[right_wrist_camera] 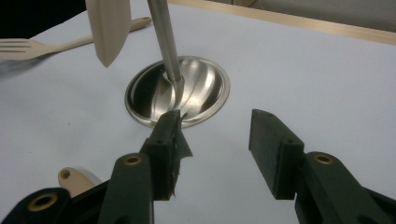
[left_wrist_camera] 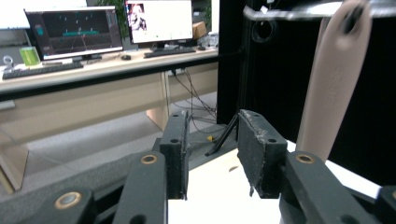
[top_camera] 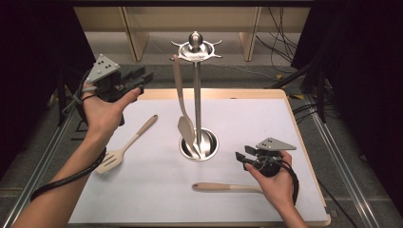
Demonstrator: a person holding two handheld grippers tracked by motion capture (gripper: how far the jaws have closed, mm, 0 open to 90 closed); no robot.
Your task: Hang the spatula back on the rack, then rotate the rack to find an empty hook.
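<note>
**Beside the rack: both sets of fingers empty, one spatula hung**

Under our hands the white surface (top_camera: 142,190) carries everything. At its middle stands the steel rack (top_camera: 197,95), its round base (right_wrist_camera: 205,91) just ahead of our right fingers (right_wrist_camera: 170,135), its pole rising to a ring of hooks at the top. From one hook hangs a beige spatula (top_camera: 183,109), handle up and blade down by the base; in the left gripper view its handle (left_wrist_camera: 334,79) rises just to the right of our left fingers (left_wrist_camera: 254,154), apart from them.

Our left gripper (top_camera: 138,78) is raised off the far left corner, jaws parted with nothing between them. Our right gripper (top_camera: 243,157) sits low near the base, jaws wide and empty.

A slotted turner (top_camera: 126,147) lies on the surface left of the rack, well below our left fingers. Another wooden utensil (top_camera: 223,187) lies just below and left of our right fingers, its handle end running under the hand.
</note>
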